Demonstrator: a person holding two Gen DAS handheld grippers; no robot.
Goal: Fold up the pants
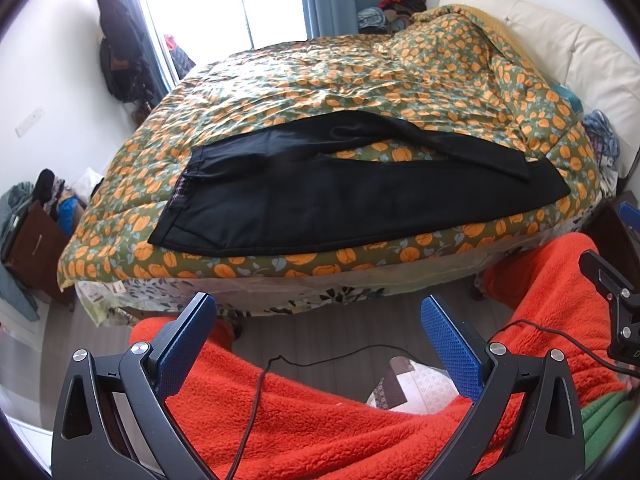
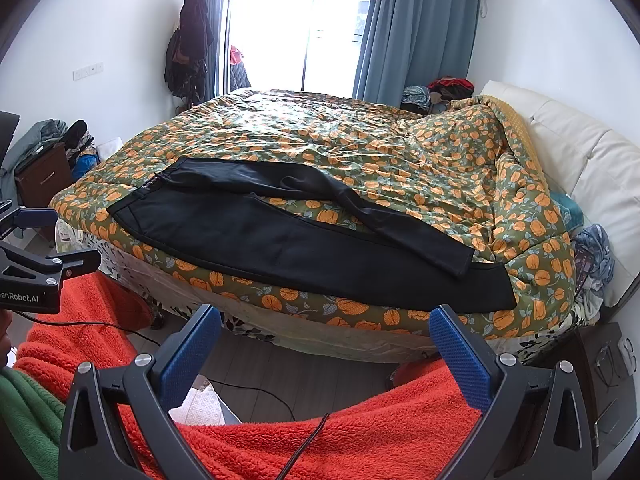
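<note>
Black pants (image 1: 344,200) lie spread along the near edge of the bed (image 1: 460,80), ahead of and above both hand-held grippers, on an olive quilt (image 1: 280,88) printed with orange flowers. Their long axis runs crosswise to the fingers of each gripper, roughly parallel to the bed's edge: the waistband points toward the left, the leg ends toward the right, near the cream headboard (image 2: 592,168). The nearer leg lies flat and straight along the edge. The farther leg angles away from it at the crotch, showing a wedge of quilt between them, then crosses back so its hem rests on top of the nearer leg's end.

The left hand-held gripper (image 1: 319,320) hangs below the mattress edge, in front of the pants' middle, its blue pads (image 1: 448,344) spread wide with nothing between them. The right hand-held gripper (image 2: 326,334) sits likewise low and clear of the bed, fingers wide apart and empty, aimed toward the leg half of the pants (image 2: 320,240). Beneath both grippers lies red fleece (image 1: 320,420), with a black cable (image 1: 256,400) trailing over it.
</note>
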